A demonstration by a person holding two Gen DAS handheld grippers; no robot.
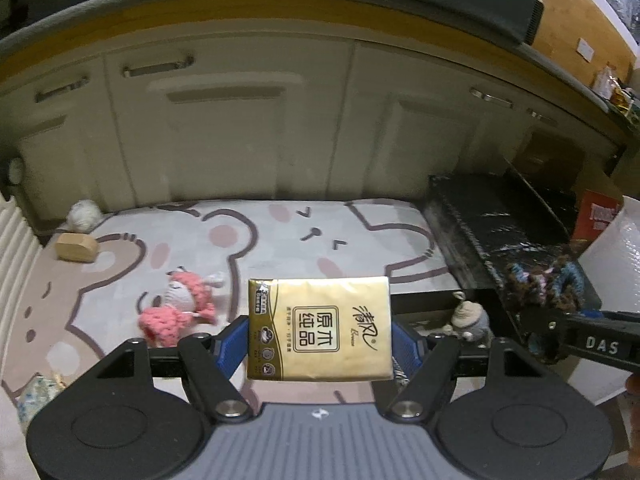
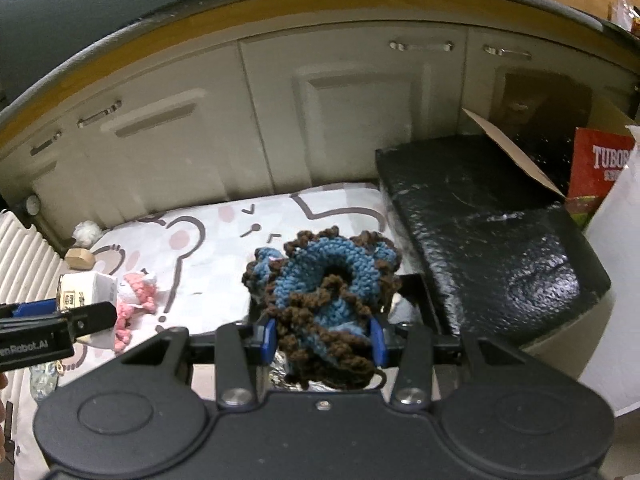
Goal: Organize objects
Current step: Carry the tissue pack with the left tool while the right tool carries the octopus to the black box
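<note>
My left gripper (image 1: pixel 320 344) is shut on a gold tissue pack (image 1: pixel 320 328) and holds it above the cartoon-bear mat (image 1: pixel 280 236). My right gripper (image 2: pixel 322 336) is shut on a blue and brown crocheted scrunchie (image 2: pixel 324 280), held over a black tray (image 2: pixel 420 300) at the mat's right edge. The scrunchie also shows in the left wrist view (image 1: pixel 540 280), at the right. The tissue pack also shows in the right wrist view (image 2: pixel 86 290), at the left. A pink crocheted doll (image 1: pixel 176 308) lies on the mat. A small grey knitted figure (image 1: pixel 472 318) sits by the tray.
A black lidded box (image 1: pixel 496 232) stands right of the mat, with a red carton (image 2: pixel 596 172) behind it. A wooden block (image 1: pixel 76 246) and a white yarn ball (image 1: pixel 84 214) lie at the mat's far left. Cream cabinet doors (image 1: pixel 240 132) line the back.
</note>
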